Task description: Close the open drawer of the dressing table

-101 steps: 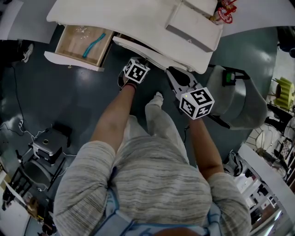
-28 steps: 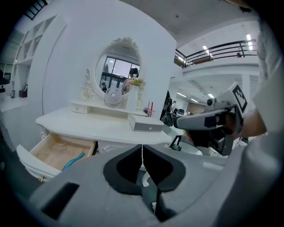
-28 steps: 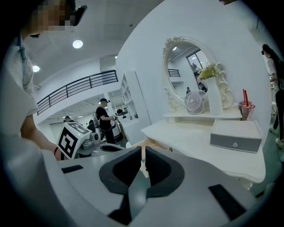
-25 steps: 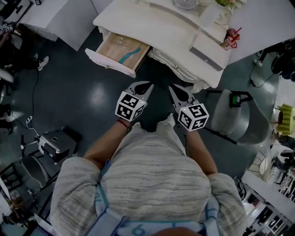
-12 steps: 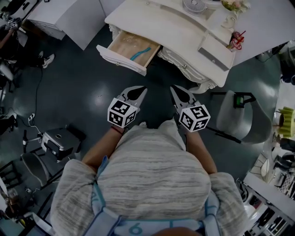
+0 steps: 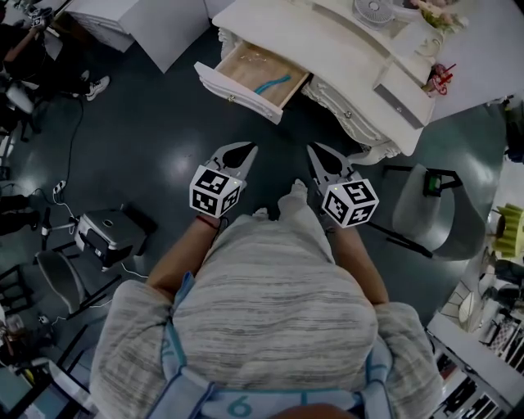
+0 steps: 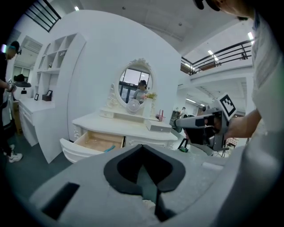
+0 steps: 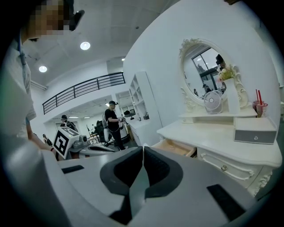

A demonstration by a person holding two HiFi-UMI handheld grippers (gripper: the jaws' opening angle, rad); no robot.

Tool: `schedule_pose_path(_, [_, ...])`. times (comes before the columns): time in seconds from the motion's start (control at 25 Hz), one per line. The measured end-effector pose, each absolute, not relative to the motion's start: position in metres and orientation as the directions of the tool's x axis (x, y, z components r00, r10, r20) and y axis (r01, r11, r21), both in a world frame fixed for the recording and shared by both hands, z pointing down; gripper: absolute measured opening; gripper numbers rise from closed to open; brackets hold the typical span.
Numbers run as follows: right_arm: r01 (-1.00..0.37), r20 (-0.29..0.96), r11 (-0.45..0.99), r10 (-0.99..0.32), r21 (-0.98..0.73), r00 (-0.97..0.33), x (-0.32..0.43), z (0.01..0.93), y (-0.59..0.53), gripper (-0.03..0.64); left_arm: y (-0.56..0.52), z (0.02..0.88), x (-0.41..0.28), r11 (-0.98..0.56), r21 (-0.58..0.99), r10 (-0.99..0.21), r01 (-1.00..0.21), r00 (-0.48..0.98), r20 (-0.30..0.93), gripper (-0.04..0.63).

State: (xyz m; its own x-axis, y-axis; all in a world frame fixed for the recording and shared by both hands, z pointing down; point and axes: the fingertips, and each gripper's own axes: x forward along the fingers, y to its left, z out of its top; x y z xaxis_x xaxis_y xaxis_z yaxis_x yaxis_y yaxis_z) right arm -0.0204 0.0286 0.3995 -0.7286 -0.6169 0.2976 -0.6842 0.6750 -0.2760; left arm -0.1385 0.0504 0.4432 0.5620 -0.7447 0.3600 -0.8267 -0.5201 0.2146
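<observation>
**Drawer open, both claws closed and empty, well short of it**

The drawer (image 6: 255, 78) is pulled out of the left end of the dressing table (image 6: 327, 45), as faced by the person, near the top centre of the head view. Its white front panel is turned toward the person. A teal item (image 6: 273, 83) is seen lying on the wooden bottom, and it appears to sit wholly inside the box.

The task is judged not started, with the approach as the step in hand.

The left gripper (image 6: 247, 149) is held below the drawer front and well apart from it, with bare dark floor (image 6: 164, 164) between. Its jaws are pressed together with nothing between them. The right gripper (image 6: 315, 150) is held beside it, facing the table's middle section. Its jaws are also together and empty.

Doing the step well:
- No grasp is needed, and the closed tips can be used as a pusher.
- The left gripper is better placed and lines up more nearly with the drawer.
- Contact should be made at the middle of the front panel, since an off-centre push is likely to rack the drawer on its slides.
- The drawer sits at an angle in the head view, so the push line should be matched to the drawer's sides, not the person's stance.
- The push should be eased off near the end so that the fan (image 6: 372, 11) and the other things on top are not shaken.
- The right gripper is best kept away from the closing gap.
</observation>
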Motion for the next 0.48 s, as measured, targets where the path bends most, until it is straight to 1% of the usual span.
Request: schedule_pose_path(0.48, [-0.647,0.322,0.701,-0.563,-0.301,-0.761,-0.04,0.412,-0.021,0.011,0.011,0.465,-0.173,-0.426,0.232,-0.784,-0.875,0.484,0.388,0.014])
